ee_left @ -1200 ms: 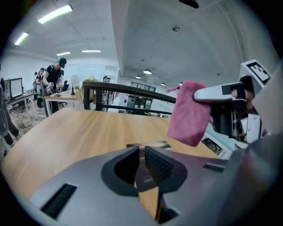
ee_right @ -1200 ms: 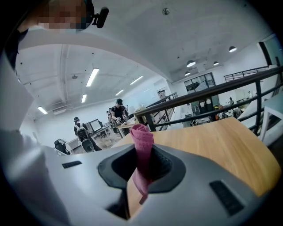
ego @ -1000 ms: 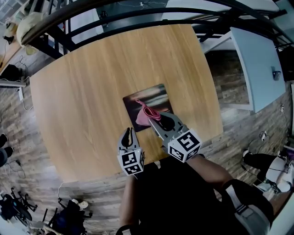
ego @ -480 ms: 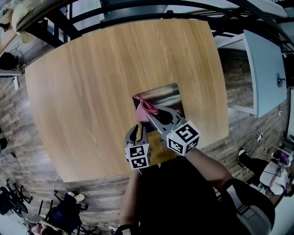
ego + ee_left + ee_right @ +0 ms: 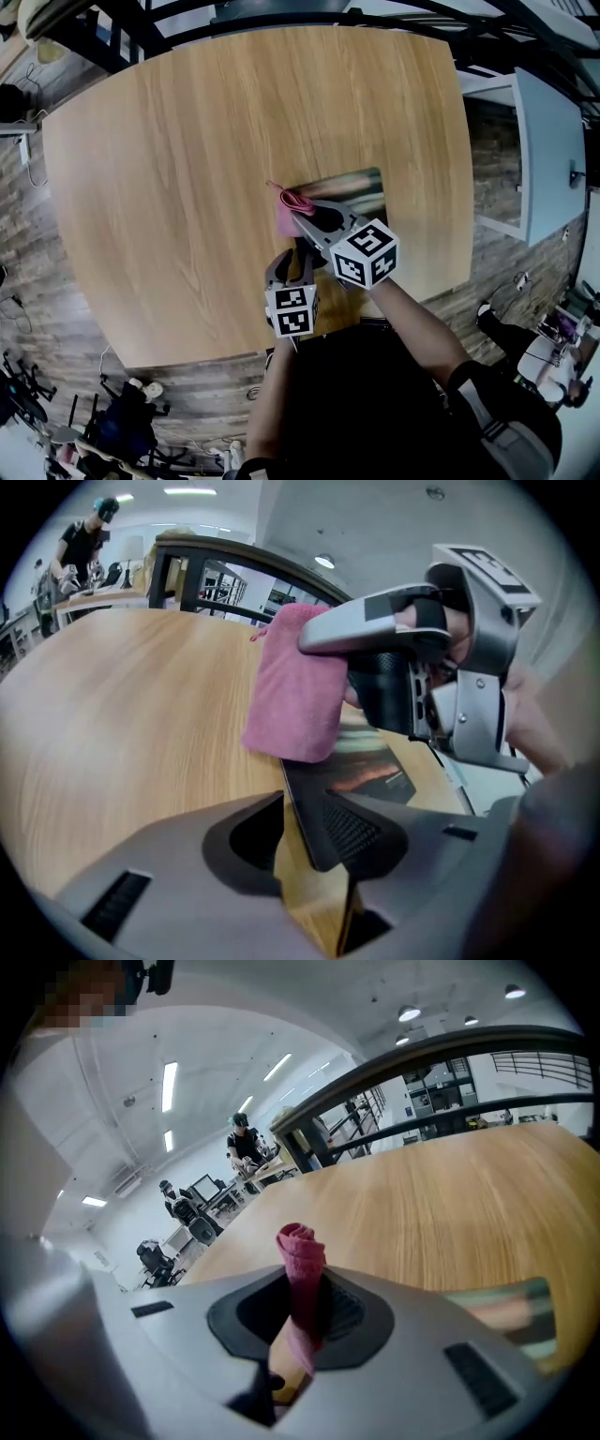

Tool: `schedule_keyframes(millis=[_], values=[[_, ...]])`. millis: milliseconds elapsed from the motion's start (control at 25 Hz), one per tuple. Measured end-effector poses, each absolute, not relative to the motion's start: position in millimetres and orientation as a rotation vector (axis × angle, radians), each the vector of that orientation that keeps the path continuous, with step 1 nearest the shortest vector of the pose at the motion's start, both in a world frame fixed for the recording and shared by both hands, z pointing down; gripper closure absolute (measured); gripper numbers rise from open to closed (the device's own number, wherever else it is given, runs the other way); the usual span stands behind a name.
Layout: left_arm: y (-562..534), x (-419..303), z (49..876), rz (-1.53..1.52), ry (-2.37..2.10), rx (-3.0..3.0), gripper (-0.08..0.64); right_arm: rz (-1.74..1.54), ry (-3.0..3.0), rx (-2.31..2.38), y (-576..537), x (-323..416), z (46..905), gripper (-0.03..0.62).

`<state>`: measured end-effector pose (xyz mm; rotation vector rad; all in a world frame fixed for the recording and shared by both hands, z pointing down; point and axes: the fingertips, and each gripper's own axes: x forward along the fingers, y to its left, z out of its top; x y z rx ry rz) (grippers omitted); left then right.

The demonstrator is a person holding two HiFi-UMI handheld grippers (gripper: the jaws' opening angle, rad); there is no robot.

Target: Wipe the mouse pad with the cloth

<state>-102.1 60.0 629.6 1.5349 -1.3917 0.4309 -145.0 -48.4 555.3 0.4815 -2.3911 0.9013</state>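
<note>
The mouse pad (image 5: 358, 192) lies on the wooden desk (image 5: 178, 141), right of the desk's middle and closer to the near edge than to the far one. The desk is a broad, light-brown top with a fine straight grain. It stands on a floor of grey-brown planks (image 5: 37, 281).

The pad is dark, with a glossy printed picture. In the head view its far right part shows bare, while the near left part sits under the two tongs.

The left tongs (image 5: 292, 253) come in from the desk's near edge to the pad's near left corner. In the left gripper view the jaws are drawn close together with that corner between them. The pad's dark edge runs up through the gap and lies against the right-hand jaw, so the pad is pinched there.

The right tongs (image 5: 305, 208) reach across the pad from the near right, and their tips stand at the pad's left edge. In the right gripper view the jaws are clamped tight on the pink cloth (image 5: 300, 1269). The cloth's rolled end sticks up above the jaws and the rest hangs down below them. In the left gripper view the cloth hangs from the right tongs as a flat fold. Its lower edge touches the pad's left edge, just where the pad meets the bare desk.
</note>
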Motion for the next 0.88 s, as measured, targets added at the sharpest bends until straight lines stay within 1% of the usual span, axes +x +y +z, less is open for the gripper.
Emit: schedule_keyframes(millis=[120,320,440,600,720,880], values=[[65.7,-105.7,638.9,0.448,-1.373,1.505,0.419,0.923,-2.338,0.46,-48.8,-152.4,577.7,0.528],[64.9,-112.4,635.7,0.417,-1.4,1.477,0.465,0.934,-2.269,0.474,-52.7,-151.8,603.8,0.528],[61.3,-110.7,635.2,0.395,-1.365,1.482,0.463,0.907,-2.241,0.482,-56.3,-151.8,614.8,0.528],[57.2,-109.3,637.8,0.441,-1.364,1.489,0.463,0.879,-2.22,0.477,-56.4,-150.0,622.8,0.527],[56.3,-113.8,638.0,0.475,-1.4,1.471,0.505,0.835,-2.214,0.466,-56.1,-150.9,628.3,0.527],[57.9,-115.5,639.5,0.465,-1.411,1.435,0.52,0.821,-2.217,0.457,-57.5,-150.4,633.5,0.526]])
